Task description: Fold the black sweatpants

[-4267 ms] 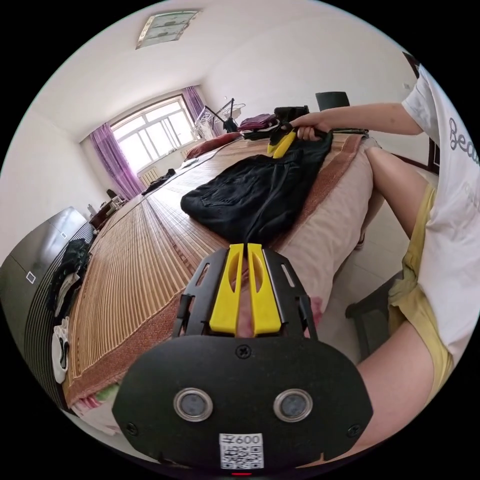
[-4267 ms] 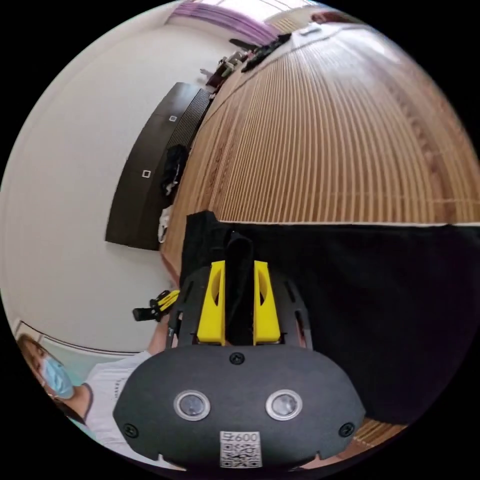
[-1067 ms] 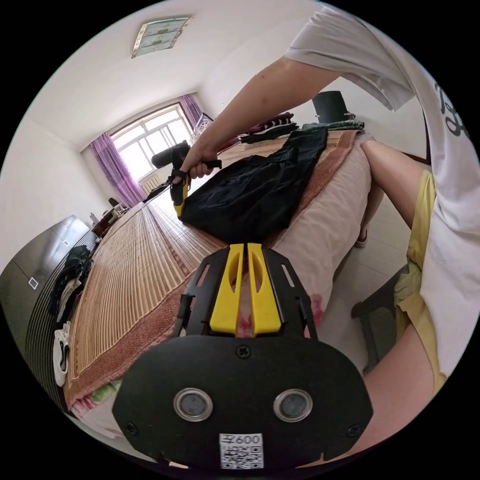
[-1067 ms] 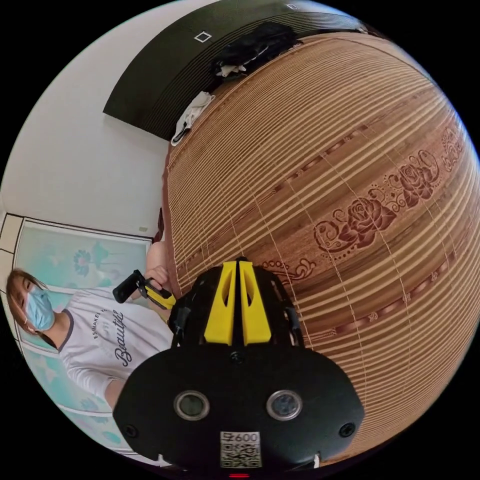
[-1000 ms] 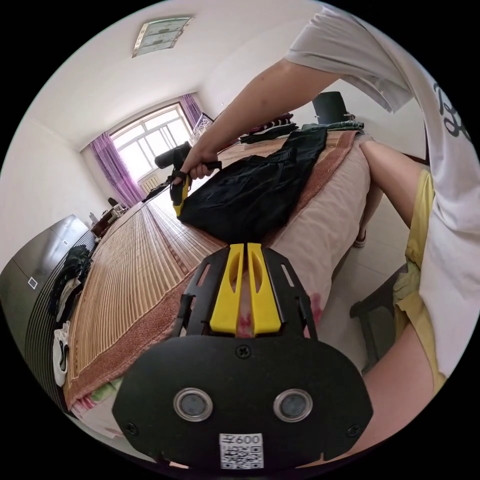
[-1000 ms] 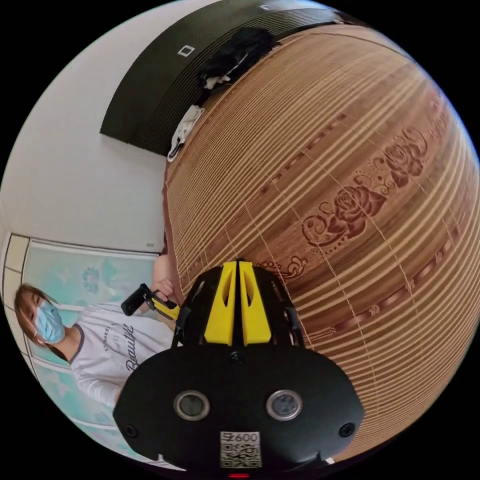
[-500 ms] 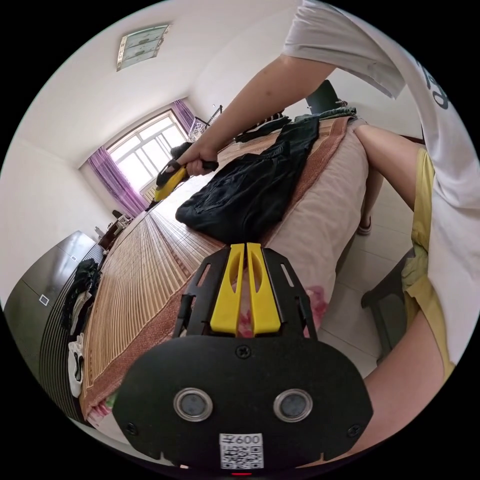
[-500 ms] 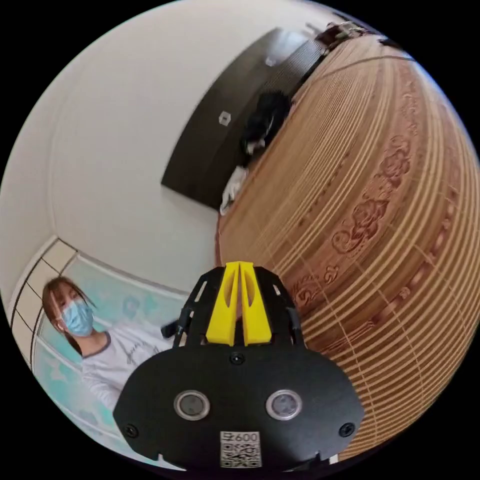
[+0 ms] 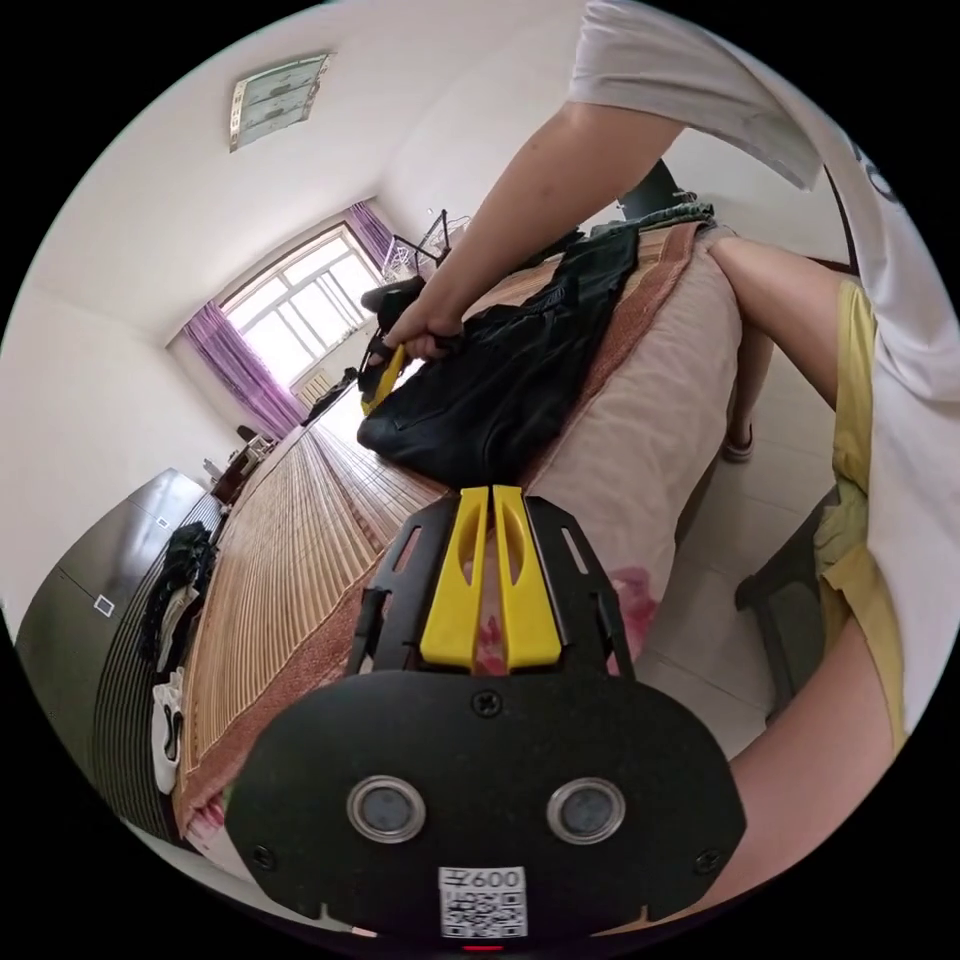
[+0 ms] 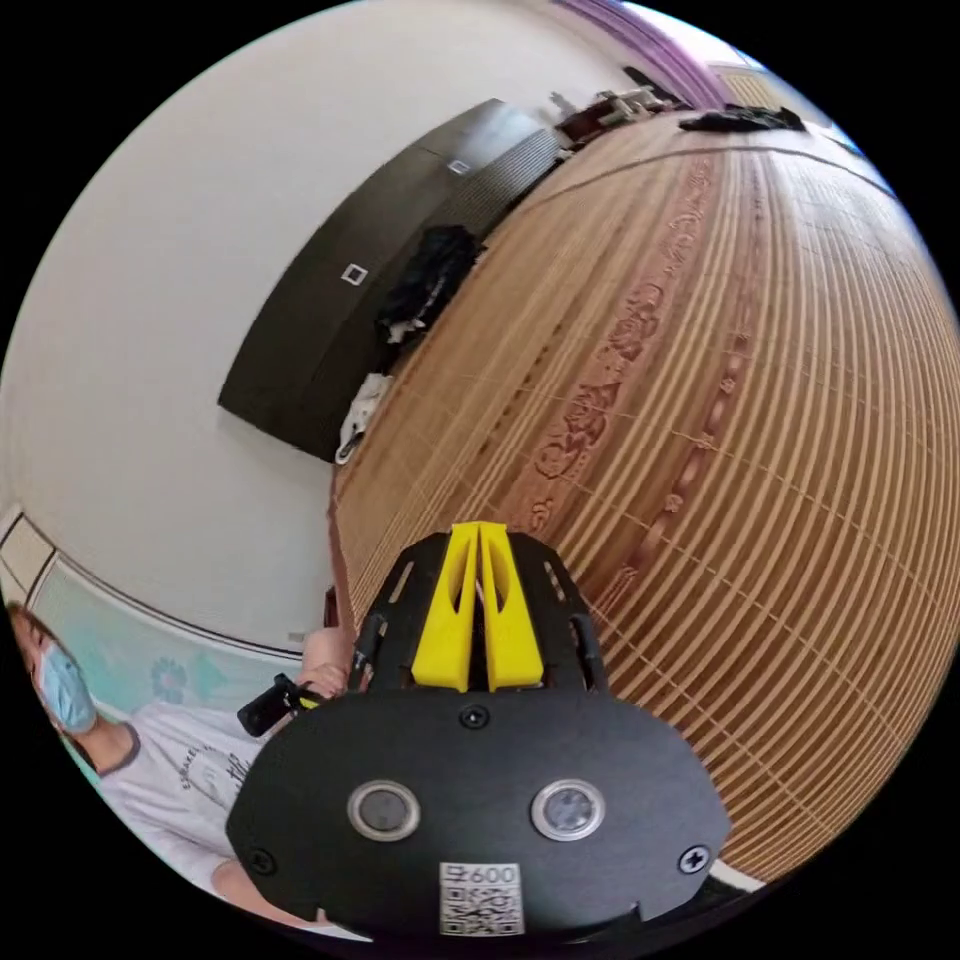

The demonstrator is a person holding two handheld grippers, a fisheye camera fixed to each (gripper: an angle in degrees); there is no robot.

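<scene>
We see both grippers' jaws clenched on nothing: right gripper [image 9: 385, 365] beside black sweatpants [image 9: 500, 375] near the bed's [image 9: 650, 400] edge, left gripper [image 9: 490, 590] well apart

The right gripper [image 10: 478, 535] is hovering over the mat [image 10: 720, 420] with its yellow fingers [image 10: 445, 610] pressed together on nothing, while dark clothes [image 10: 425, 275] are lying by the cabinet [image 10: 330, 320].

We see the black sweatpants [image 9: 500, 375] as soft matt cloth lying on a ribbed, slatted bamboo mat [image 10: 760, 420] with a faint sheen, while beside it each tool [image 9: 490, 500] shows smooth yellow plastic jaws.
</scene>
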